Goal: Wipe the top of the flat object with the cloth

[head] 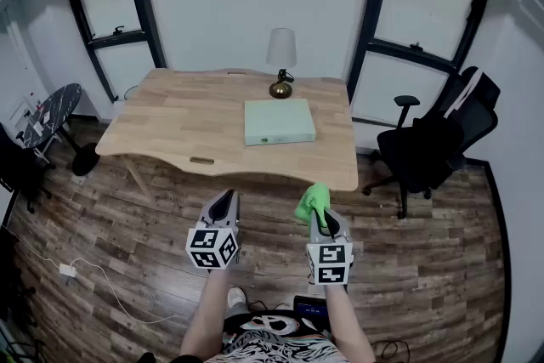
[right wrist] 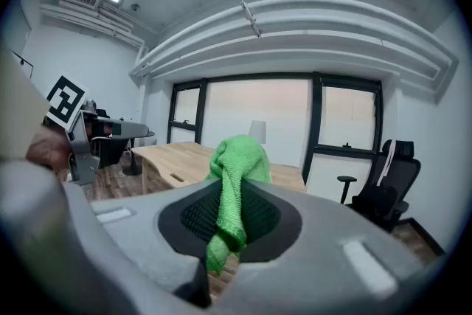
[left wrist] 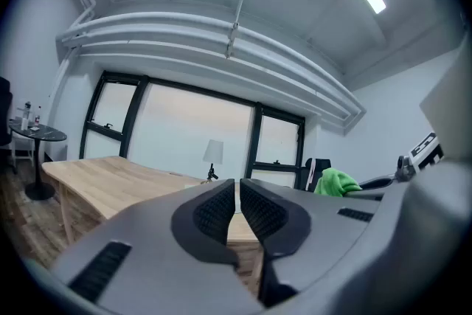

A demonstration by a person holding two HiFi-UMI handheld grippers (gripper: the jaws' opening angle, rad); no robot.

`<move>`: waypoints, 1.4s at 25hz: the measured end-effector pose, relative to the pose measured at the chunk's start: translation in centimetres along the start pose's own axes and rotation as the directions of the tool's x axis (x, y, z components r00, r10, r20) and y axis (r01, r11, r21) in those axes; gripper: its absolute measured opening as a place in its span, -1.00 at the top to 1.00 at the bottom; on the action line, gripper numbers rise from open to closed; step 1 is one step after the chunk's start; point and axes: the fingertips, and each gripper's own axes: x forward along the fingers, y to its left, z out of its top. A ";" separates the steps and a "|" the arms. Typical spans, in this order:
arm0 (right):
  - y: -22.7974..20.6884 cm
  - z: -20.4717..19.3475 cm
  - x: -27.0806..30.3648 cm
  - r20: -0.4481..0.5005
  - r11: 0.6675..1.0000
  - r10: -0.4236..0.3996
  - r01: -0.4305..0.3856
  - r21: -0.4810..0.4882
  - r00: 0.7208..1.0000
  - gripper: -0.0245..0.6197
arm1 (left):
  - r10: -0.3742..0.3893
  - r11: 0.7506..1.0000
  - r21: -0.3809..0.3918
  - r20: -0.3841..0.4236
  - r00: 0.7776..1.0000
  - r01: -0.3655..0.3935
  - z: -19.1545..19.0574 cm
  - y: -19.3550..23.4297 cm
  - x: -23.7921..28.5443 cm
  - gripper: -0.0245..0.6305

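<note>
Cloth (head: 313,201) pokes up from my right gripper (head: 324,218) in the head view, far from the flat box (head: 279,121) on the table (head: 170,127). Left gripper view: my left gripper (left wrist: 237,197) is closed on nothing. Right gripper view: the jaws pinch only a thin fold, so I think rubbing could pull the cloth out.

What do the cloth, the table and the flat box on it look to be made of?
cloth: green fabric, probably microfibre; nubby knit texture, limp folds.
table: light wood or wood veneer, matte; faint grain lines, no glare.
box: pale green, smooth and matte; plastic or painted metal, cannot tell which.
</note>
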 end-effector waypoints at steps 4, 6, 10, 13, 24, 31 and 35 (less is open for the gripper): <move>-1.4 -0.6 -0.5 -0.011 1.000 -0.013 0.014 0.008 1.000 0.79 | -0.006 1.000 0.008 -0.001 1.000 0.006 -0.1 -1.3 0.1 0.85; -2.0 -0.9 -0.5 -0.012 1.000 -0.017 0.017 0.012 1.000 0.79 | -0.009 1.000 0.009 0.000 1.000 0.009 -0.2 -1.9 0.2 0.85; -2.4 -1.0 -0.5 0.008 0.999 -0.015 0.014 0.036 1.000 0.79 | -0.012 1.000 0.020 -0.013 1.000 0.012 -0.6 -2.3 0.3 0.85; -2.7 -0.7 0.3 0.027 0.999 -0.003 0.002 0.049 1.000 0.79 | -0.009 1.000 0.023 -0.017 1.000 0.009 -0.7 -2.0 1.0 0.85; -4.7 -1.1 6.0 0.020 0.999 0.025 -0.026 0.039 0.999 0.79 | -0.008 1.000 0.006 -0.049 0.999 0.008 -2.4 -0.2 7.2 0.85; -7.3 -0.7 14.0 -0.012 0.997 0.017 -0.016 0.071 1.000 0.79 | -0.030 1.000 -0.004 -0.090 0.996 0.030 -3.3 3.0 15.7 0.85; -8.8 -0.4 20.5 -0.060 0.998 0.019 -0.015 0.067 0.998 0.79 | -0.036 0.999 -0.034 -0.133 0.990 0.032 -4.2 6.6 22.5 0.85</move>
